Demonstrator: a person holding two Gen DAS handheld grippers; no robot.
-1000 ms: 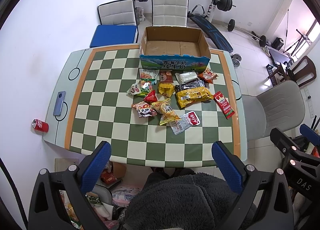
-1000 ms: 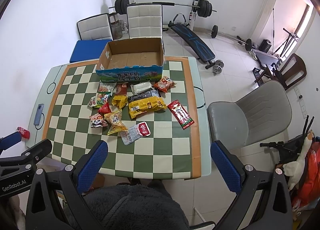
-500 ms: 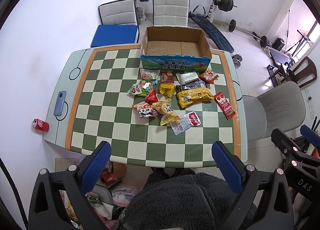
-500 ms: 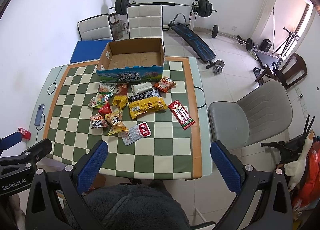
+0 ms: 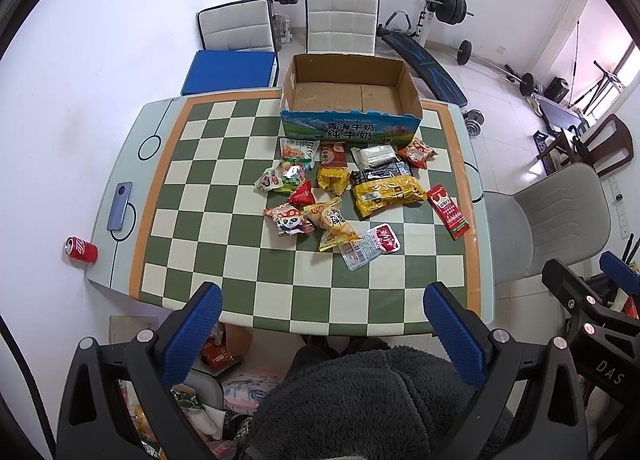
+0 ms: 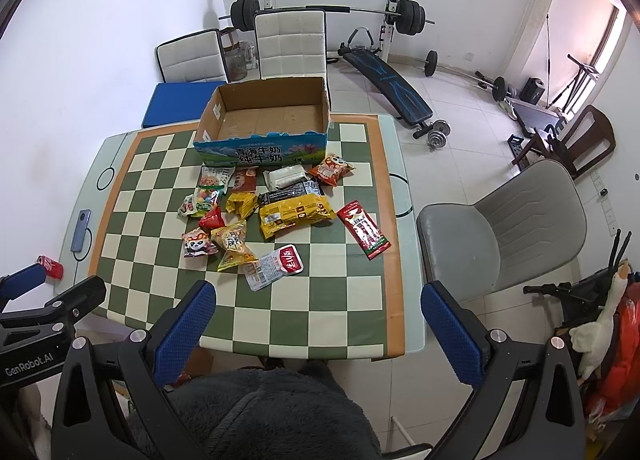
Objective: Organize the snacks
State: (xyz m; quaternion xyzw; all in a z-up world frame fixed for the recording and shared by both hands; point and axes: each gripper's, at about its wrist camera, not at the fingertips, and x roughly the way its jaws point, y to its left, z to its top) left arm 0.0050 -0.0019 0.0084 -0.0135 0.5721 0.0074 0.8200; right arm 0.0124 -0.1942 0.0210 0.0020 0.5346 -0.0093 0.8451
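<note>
Several snack packets lie in a loose pile on the checkered table [image 5: 224, 260], among them a big yellow bag [image 5: 386, 193] [image 6: 294, 213], a red stick pack [image 5: 447, 211] [image 6: 363, 228] and a panda packet [image 5: 289, 220] [image 6: 198, 243]. An empty cardboard box [image 5: 350, 99] [image 6: 264, 119] stands at the table's far edge, behind the pile. My left gripper [image 5: 320, 334] and right gripper [image 6: 316, 330] are both open and empty, held high above the table's near edge.
A phone [image 5: 119, 205] lies at the table's left edge, and a red can [image 5: 81, 250] shows beyond that edge. A grey chair [image 6: 504, 232] stands right of the table, white chairs [image 5: 342, 25] and a barbell rack behind it. A dark fleece garment [image 5: 360, 400] fills the bottom.
Both views have shifted very slightly; the table and snacks sit a touch lower and right in the left view. Nothing on the table has moved.
</note>
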